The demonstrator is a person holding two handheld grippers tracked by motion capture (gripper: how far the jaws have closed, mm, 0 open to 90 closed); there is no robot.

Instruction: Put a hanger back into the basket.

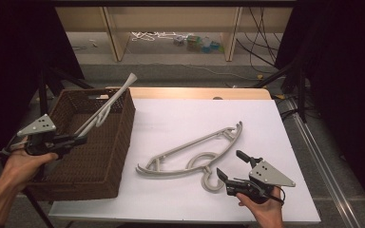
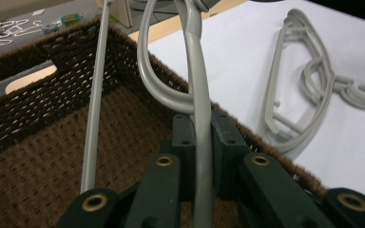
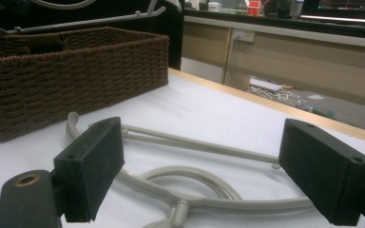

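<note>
Holding hanger (image 1: pixel 105 108) in left gripper (image 1: pixel 78 139), over basket (image 1: pixel 119 156)

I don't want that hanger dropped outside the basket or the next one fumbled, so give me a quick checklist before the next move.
1. Left gripper shut on the held hanger: ok, its fingers clamp the grey bar.
2. Held hanger over the basket: ok, though its tip sticks out past the far rim.
3. Basket floor free for it: ok in the left gripper view; the near corner is hidden.
4. Right gripper open: ok, fingers spread wide.
5. Second hanger flat on the white table, hook near the right gripper: ok.
6. Right fingers around that hanger: not ok, they sit short of it.
</note>
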